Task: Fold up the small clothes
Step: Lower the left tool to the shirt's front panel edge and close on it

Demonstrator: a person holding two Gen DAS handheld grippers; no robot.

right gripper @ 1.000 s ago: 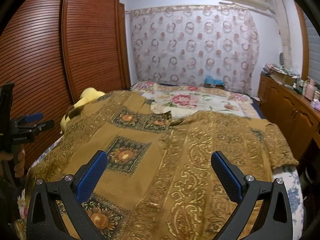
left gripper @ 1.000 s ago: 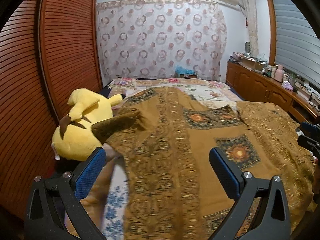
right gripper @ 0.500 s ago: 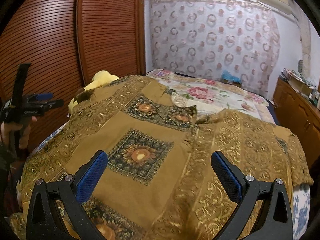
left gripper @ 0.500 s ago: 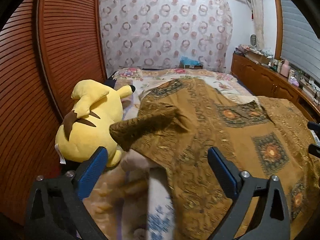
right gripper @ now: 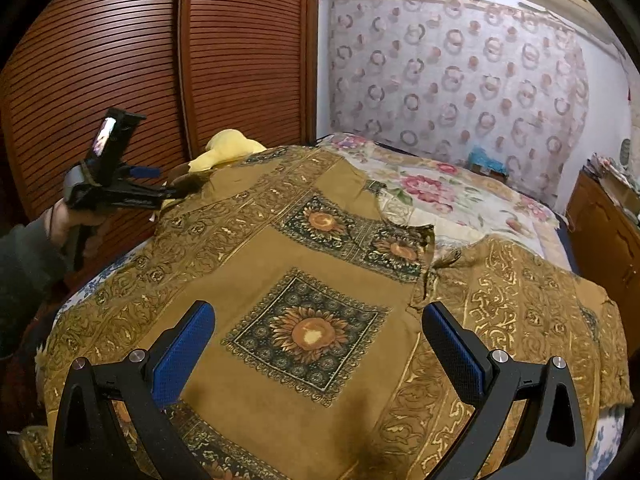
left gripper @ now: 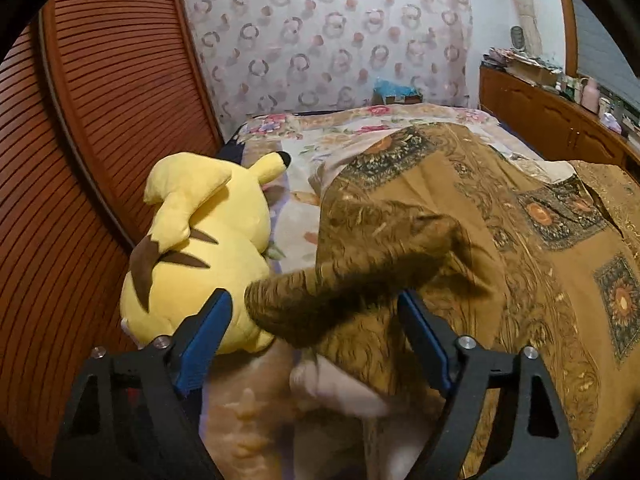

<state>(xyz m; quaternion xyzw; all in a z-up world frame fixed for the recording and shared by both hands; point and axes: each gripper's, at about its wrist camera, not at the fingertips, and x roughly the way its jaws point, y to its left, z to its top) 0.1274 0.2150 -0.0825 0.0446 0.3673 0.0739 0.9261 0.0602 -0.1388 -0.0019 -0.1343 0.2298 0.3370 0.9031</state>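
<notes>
1. Closing around the raised sleeve (left gripper: 352, 292) of the brown shirt (right gripper: 256, 304) spread on the bed (right gripper: 460, 200), the left tool (left gripper: 316, 320) isn't yet clamped.
2. Right tool (right gripper: 320, 340) hovers apart, empty.
3. Risk: pinching the yellow plush (left gripper: 200, 248) just left, or a shallow bite slipping.

**Left jaws closing in, right jaws standing wide**

The left gripper (left gripper: 316, 320) is pointing downward, its jaws having just been narrowing, with a raised fold of cloth lying between the blue pads (left gripper: 424, 336) but not yet pinched. A hand (right gripper: 66, 216) in a dark sleeve is gripping its handle at the left. The right gripper (right gripper: 318, 344) is hovering with jaws spread wide, nothing between them.
</notes>
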